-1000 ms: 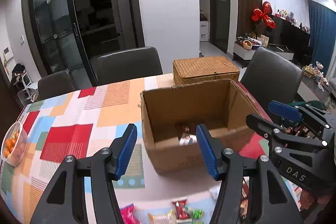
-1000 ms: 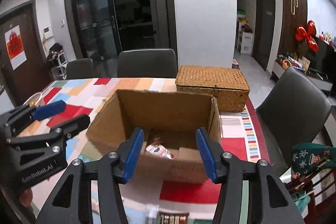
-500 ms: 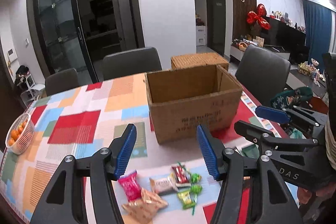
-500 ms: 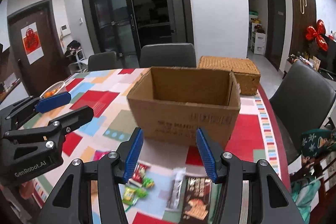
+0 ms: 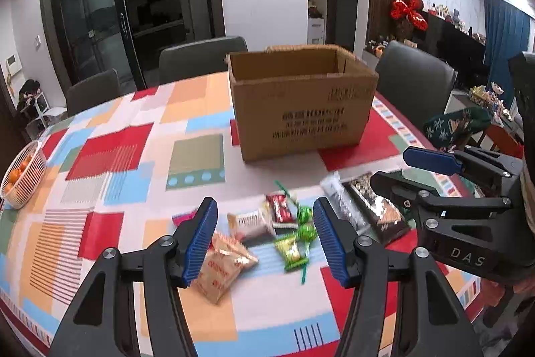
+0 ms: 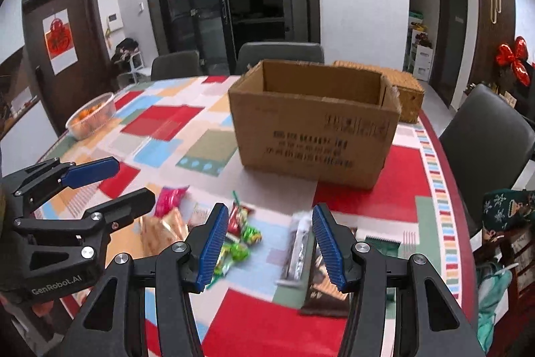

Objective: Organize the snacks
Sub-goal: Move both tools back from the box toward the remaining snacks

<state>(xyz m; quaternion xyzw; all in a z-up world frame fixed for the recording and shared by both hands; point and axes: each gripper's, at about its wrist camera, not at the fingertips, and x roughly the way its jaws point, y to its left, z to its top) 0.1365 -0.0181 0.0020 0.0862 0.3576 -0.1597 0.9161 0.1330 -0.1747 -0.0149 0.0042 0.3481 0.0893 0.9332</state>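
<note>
Both grippers hang over the near edge of the bench, jaws spread wide and holding nothing. The left gripper sits above a loose huddle of snacks: an orange packet close to its left finger, a white packet and a red one just beyond, and green candies toward its right finger. A pink packet lies at the far left of the heap, seen from the right wrist. The right gripper hovers a little to the right, over a silvery bar and a dark chocolate packet that lie side by side, touching or nearly so. None of the snacks is gripped. The cardboard box stands open-topped farther back on the patchwork cloth, well apart from the snacks; I cannot see into it from here. A wicker case sits just behind the box, and a basket of oranges rests at the bench's left edge.
</note>
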